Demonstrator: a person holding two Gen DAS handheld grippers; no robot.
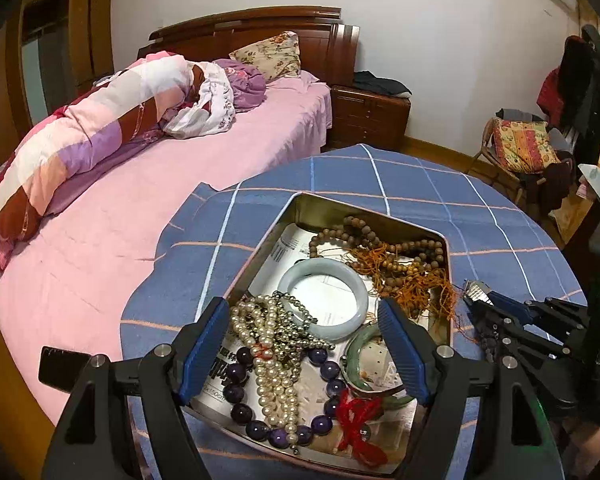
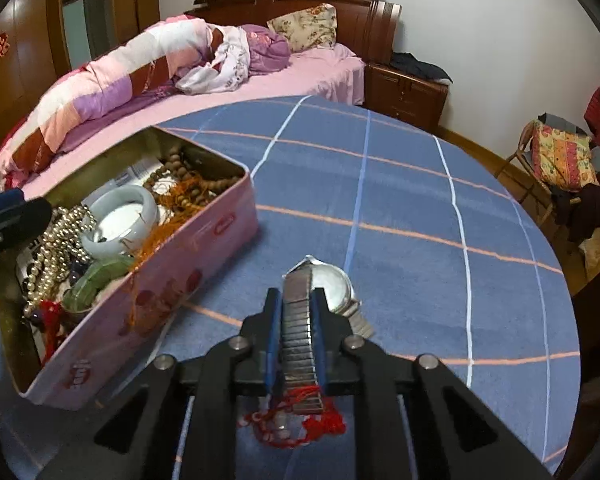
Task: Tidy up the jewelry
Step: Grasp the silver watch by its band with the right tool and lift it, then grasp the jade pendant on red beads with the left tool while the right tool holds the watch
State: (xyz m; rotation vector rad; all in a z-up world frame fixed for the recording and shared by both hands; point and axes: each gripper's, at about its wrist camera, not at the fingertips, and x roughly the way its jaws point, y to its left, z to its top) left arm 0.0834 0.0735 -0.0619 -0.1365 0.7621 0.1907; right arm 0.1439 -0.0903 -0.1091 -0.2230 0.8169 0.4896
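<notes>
A pink metal tin [image 2: 204, 240] stands on the blue checked table; its rim [image 1: 296, 198] also shows in the left wrist view. It holds a pale jade bangle [image 1: 324, 300], a pearl necklace [image 1: 268, 344], purple beads [image 1: 244, 412], brown prayer beads [image 1: 384, 248] and a green bangle [image 1: 360, 360]. My left gripper [image 1: 304, 356] is open above the tin's near end. My right gripper [image 2: 296, 320] is shut on the metal band of a silver watch [image 2: 332, 286], just right of the tin, over the table. A red cord piece [image 2: 292, 420] lies under it.
The round table [image 2: 420, 200] with a blue checked cloth stands beside a pink bed [image 1: 100, 240]. A dark phone [image 1: 60, 368] lies on the bed near the table. A nightstand [image 1: 368, 116] and a chair with clothes [image 1: 528, 152] stand farther back.
</notes>
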